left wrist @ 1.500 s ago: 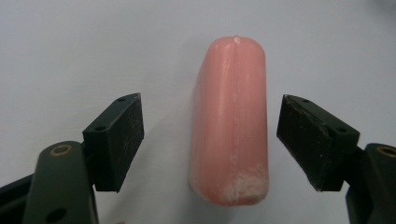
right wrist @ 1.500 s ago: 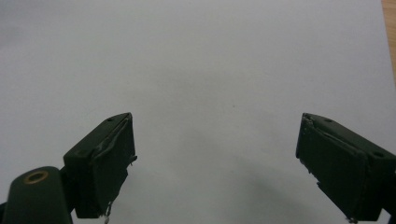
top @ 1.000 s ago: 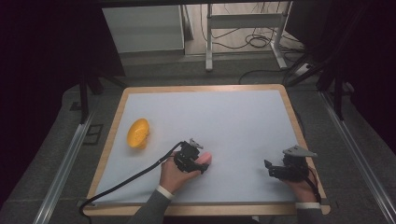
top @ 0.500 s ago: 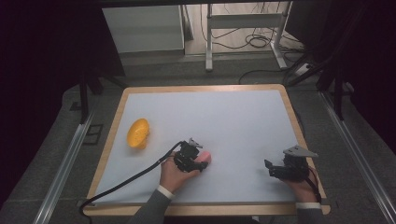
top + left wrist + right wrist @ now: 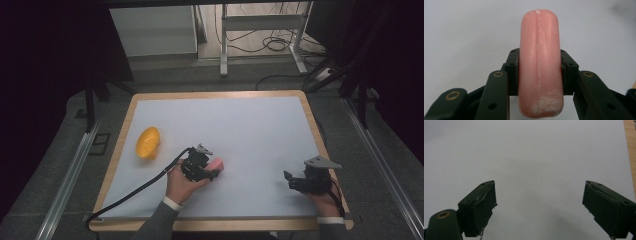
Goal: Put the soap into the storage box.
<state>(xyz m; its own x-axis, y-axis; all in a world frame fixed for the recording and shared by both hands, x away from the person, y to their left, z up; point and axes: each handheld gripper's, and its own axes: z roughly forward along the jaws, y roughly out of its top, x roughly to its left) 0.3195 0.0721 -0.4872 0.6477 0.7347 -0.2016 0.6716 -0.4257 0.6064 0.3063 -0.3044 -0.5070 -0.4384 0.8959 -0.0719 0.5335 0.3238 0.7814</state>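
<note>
Pink and smooth, a sausage-shaped piece (image 5: 540, 67) stands between the two black jaws of the left gripper (image 5: 539, 72), whose pads press against its two long sides. Those jaws have just been closing and now clamp the piece at about mid-length, so that its rounded far end rises past the pads and its near end, marked with whitish scuffing, lies low in the left gripper view. In the high view the same pink piece (image 5: 218, 164) pokes out to the right of the left gripper (image 5: 206, 172), low on the white table top (image 5: 250, 130), a little left of centre and near the front edge. The left hand (image 5: 181, 184) grasps the gripper body from below, and a black cable (image 5: 135, 190) trails from it toward the front left corner. A yellow bowl (image 5: 148, 143) lies on its side near the left rim of the table, well apart from the pink piece. The right gripper (image 5: 291, 181) rests near the front right corner, held by the right hand (image 5: 322, 199), with a grey three-cornered plate on top. In the right gripper view its jaws stand wide apart (image 5: 539, 207) with nothing between them but bare white surface; a strip of the wooden rim (image 5: 629, 142) runs along the right side.
</note>
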